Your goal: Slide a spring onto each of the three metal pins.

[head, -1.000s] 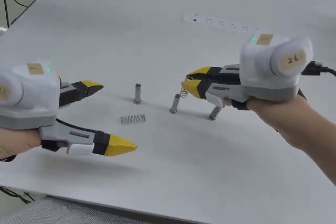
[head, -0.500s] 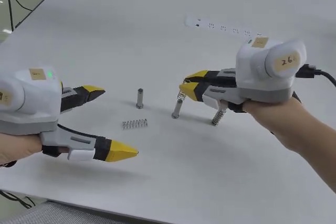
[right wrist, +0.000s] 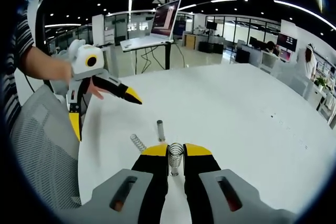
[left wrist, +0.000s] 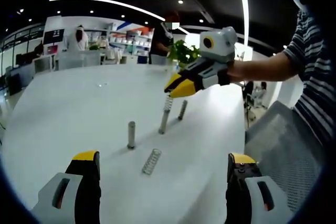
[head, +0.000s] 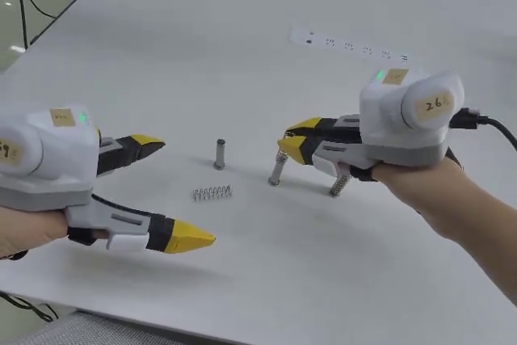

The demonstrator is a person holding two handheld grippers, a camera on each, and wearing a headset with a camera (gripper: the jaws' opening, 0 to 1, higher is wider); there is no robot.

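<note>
Spring one (head: 339, 186) sits on the rightmost pin (left wrist: 182, 109); right gripper (head: 284, 143) pinches a second spring (right wrist: 176, 153) over the middle pin (head: 276, 174); loose spring (head: 212, 193) and bare pin (head: 220, 153) wait; left gripper (head: 187, 191) jaws spread.

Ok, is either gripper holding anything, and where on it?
The right gripper pinches a spring by its upper coils, over a pin; the left gripper holds nothing.

Housing of right tool (head: 292, 141) hides top of far-right pin (head: 339, 187). Housing of left tool (head: 182, 192) cut off by head view's left edge. Lower coils of spring (right wrist: 176, 153) buried between right tool's jaws; what's beneath can't be told.
</note>
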